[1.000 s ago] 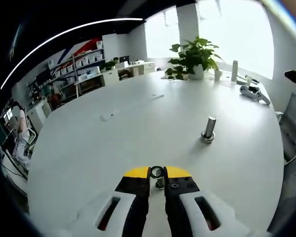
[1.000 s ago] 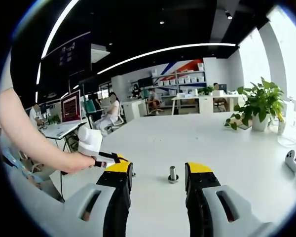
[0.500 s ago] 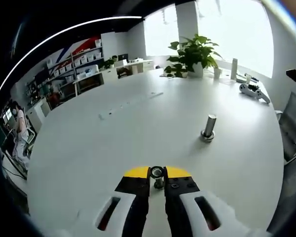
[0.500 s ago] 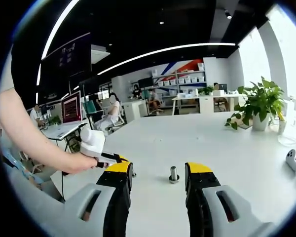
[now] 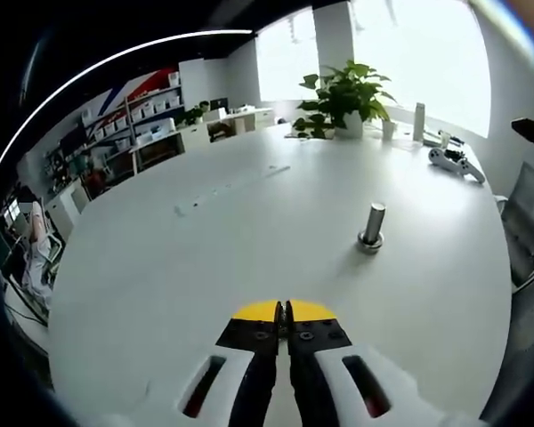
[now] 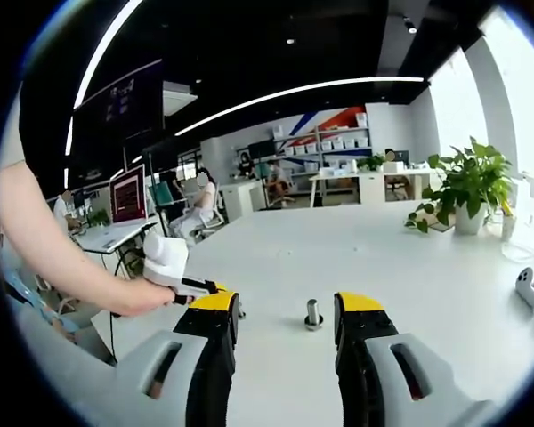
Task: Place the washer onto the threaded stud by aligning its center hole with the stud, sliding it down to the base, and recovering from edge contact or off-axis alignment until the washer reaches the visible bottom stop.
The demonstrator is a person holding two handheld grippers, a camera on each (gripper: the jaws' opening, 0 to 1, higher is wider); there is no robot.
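— Where is the stud (image 5: 371, 228)?

— It stands up straight on the white tabletop (image 5: 205, 258). In the left gripper view it is well ahead of your left hand-held gripper (image 5: 282, 311) and off to the right.

— What does the stud look like?

— It is a short grey metal post. It has a wider round ring at its foot.

— Is my left hand-held gripper clenched?

— Yes, its two jaws are pressed together. I cannot tell if the washer sits between them.

— And my right hand-held gripper (image 6: 287, 307)?

— Its jaws are spread wide with nothing in them. In the right gripper view the stud shows in the gap between them, further off on the tabletop. A green plant (image 5: 343, 93) stands far behind the stud.
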